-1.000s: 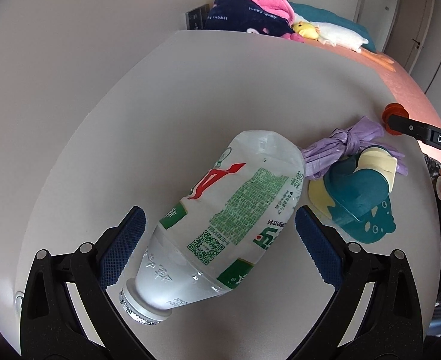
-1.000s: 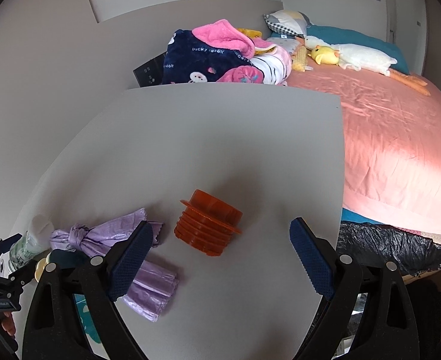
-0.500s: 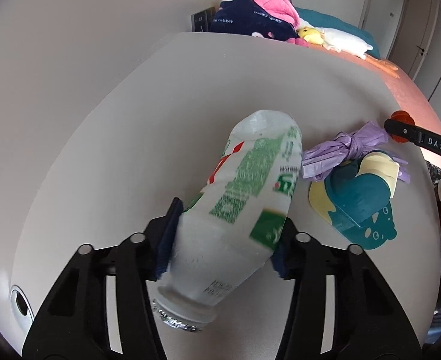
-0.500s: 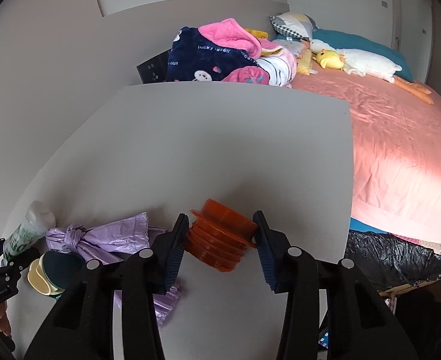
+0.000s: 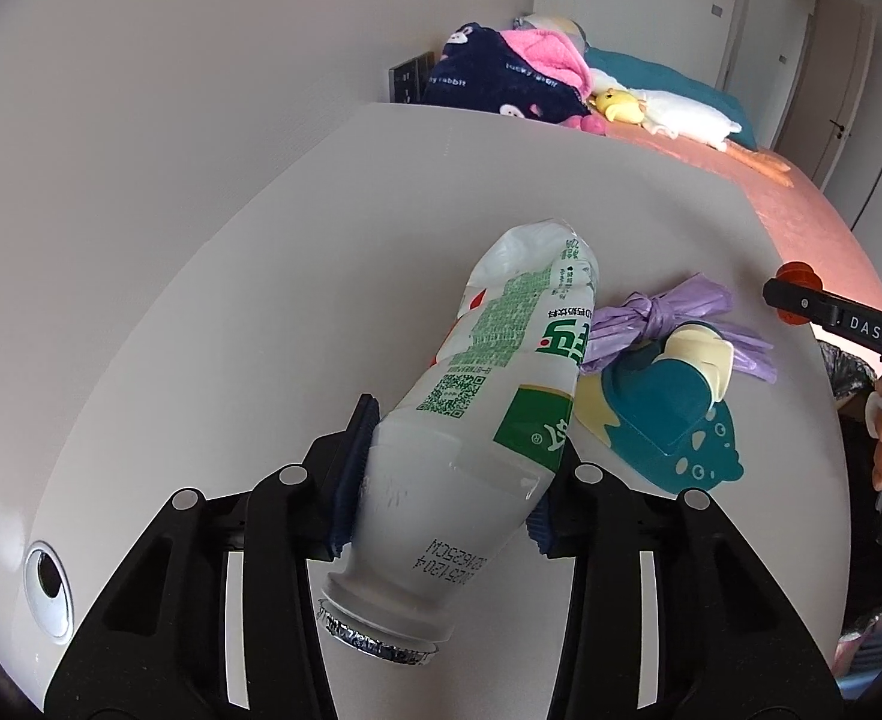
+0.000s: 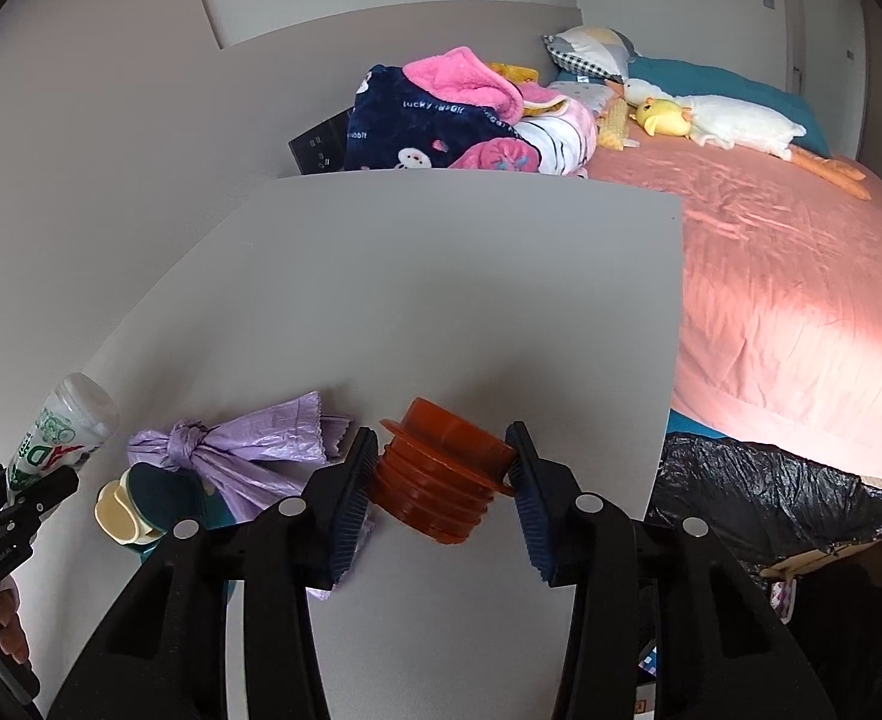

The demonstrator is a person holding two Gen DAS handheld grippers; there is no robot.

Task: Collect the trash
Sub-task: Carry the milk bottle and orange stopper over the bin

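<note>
1. A second ago both grippers stood wide around their targets; now each has closed on its item, and the plastic bottle (image 5: 489,420) has tipped up off the bench (image 5: 261,312)
2. The bottle's green-and-white label carries a QR code and Chinese print; "lucky rabbit" reads on the navy blanket (image 6: 423,120) on the bed (image 6: 789,276)
3. The left gripper (image 5: 450,474) clamps the bottle near its foil-sealed neck
4. The right gripper (image 6: 444,480) pinches the orange ribbed cup (image 6: 441,480) near the bench edge, beside the knotted purple bag (image 6: 243,444)

Left hand-held gripper (image 5: 450,468) and right hand-held gripper (image 6: 444,483) both apparently clamped.
</note>
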